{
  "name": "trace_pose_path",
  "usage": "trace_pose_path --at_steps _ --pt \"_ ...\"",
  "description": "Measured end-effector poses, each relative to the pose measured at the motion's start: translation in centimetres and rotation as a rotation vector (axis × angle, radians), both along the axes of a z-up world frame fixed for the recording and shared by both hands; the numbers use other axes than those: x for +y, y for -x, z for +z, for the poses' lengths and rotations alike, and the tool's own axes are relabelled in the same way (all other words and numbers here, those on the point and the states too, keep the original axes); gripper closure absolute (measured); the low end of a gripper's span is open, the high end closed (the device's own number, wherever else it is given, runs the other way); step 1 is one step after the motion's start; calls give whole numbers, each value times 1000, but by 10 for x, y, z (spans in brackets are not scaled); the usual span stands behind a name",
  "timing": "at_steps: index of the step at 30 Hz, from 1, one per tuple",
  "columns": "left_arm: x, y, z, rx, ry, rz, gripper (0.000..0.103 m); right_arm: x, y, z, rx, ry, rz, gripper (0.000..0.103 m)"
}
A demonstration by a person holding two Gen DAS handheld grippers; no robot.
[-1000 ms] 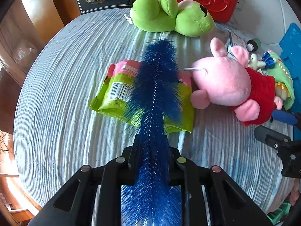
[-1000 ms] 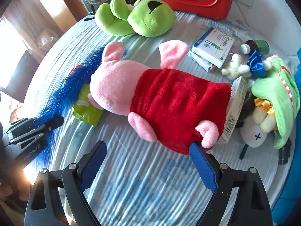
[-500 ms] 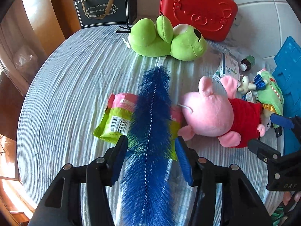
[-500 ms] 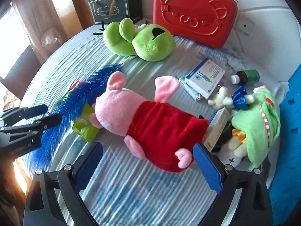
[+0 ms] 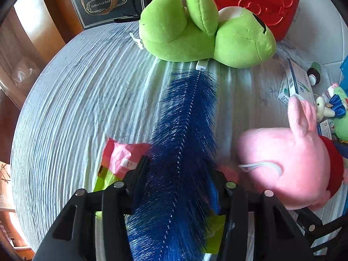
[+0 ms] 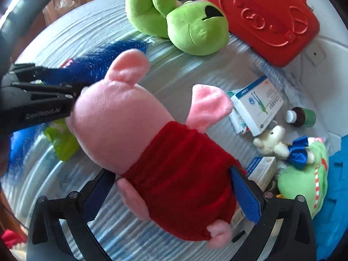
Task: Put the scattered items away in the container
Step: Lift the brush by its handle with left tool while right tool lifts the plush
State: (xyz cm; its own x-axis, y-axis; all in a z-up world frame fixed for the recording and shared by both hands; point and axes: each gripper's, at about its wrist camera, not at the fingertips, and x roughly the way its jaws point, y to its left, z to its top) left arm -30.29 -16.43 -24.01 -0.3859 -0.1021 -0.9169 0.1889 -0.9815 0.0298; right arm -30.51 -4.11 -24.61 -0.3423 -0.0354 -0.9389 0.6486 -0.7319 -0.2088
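Your left claw (image 5: 177,187) just narrowed around the blue brush (image 5: 184,143), grip unclear; your right claw (image 6: 171,193) just widened fully around the pig plush (image 6: 139,130), unpinched, ready to grab.

A dark gift bag (image 5: 106,2) stands behind the striped tablecloth (image 5: 87,100).

Left gripper (image 5: 177,184) jaws reopened then closed back onto blue brush (image 5: 184,143); my right gripper (image 6: 171,187) widened, now straddling pig plush (image 6: 152,134).
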Motion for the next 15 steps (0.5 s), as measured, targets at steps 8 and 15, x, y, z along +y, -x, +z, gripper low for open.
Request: trace_pose_path --at_steps 8,15 --pt "-1 -8 10 53 -38 24 87 22 22 -6 13 103 -148 13" --pt "12 -44 51 124 -44 11 91 51 12 22 -63 303 -252 18"
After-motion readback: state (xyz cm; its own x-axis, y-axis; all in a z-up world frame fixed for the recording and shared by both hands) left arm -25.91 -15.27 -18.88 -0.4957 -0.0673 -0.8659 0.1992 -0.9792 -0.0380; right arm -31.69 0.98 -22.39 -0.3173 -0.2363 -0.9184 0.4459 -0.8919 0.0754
